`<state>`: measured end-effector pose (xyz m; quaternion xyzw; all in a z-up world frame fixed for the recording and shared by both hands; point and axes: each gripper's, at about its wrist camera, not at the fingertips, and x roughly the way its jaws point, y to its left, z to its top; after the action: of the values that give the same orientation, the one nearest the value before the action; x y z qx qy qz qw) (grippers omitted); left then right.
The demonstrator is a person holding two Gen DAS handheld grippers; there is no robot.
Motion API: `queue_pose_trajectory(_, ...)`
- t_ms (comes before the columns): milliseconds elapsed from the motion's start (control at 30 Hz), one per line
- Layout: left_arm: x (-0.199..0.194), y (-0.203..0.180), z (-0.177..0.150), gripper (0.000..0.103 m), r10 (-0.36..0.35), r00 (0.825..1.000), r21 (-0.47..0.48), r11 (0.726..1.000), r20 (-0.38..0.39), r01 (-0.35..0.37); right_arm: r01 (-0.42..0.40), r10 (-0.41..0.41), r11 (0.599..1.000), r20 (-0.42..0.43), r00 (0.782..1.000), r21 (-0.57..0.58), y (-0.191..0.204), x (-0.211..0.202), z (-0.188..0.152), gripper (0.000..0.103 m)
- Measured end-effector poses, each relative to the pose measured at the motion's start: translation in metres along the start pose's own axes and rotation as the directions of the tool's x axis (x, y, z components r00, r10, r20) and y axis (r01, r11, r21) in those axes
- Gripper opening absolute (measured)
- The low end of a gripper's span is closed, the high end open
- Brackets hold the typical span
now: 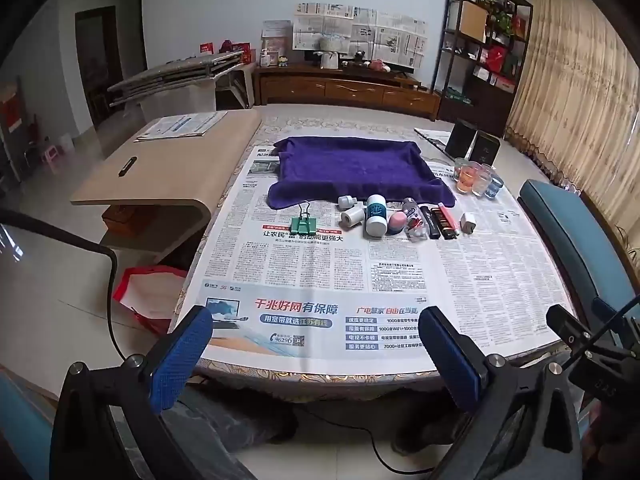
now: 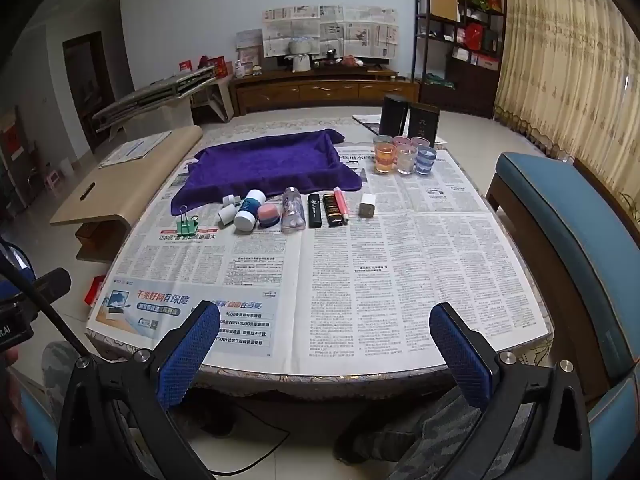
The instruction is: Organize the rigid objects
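A row of small objects lies on the newspaper-covered table (image 1: 320, 264) in front of a purple towel (image 1: 352, 168) (image 2: 268, 164): a green binder clip (image 1: 303, 222) (image 2: 187, 224), two white caps (image 1: 351, 214), a white bottle (image 1: 376, 216) (image 2: 249, 209), a pink-and-blue piece (image 1: 397, 222) (image 2: 267, 215), a clear bottle (image 2: 292, 210), a black case (image 2: 314, 211), a dark lighter (image 2: 330, 209), a pink tube (image 2: 341, 203) and a white charger (image 1: 467, 223) (image 2: 367, 205). My left gripper (image 1: 316, 352) and right gripper (image 2: 326, 350) hang open over the near table edge, both empty.
Several small glasses (image 2: 404, 154) and two dark boxes (image 2: 408, 120) stand at the back right. A blue chair (image 2: 568, 216) is on the right, a curved wooden bench (image 1: 168, 168) on the left. A red bag (image 1: 148, 292) lies on the floor. A cable hangs below.
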<state>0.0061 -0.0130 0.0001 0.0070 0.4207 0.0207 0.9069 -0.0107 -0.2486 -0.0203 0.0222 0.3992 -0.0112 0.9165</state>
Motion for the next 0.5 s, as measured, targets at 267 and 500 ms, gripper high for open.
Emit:
queue_pose_trajectory(267,-0.011,0.022,-0.006,0.103,-0.058,0.998,-0.056,0.997,0.039,0.06,0.007,-0.007,1.0,0.0,1.0,0.002,0.001,-0.009,-0.003,0.103)
queue_pose_trajectory(500,-0.023,0.019,-0.001,0.103,-0.057,0.997,-0.047,0.997,0.05,0.059,0.003,-0.003,1.0,0.002,1.0,0.009,0.002,-0.011,-0.001,0.103)
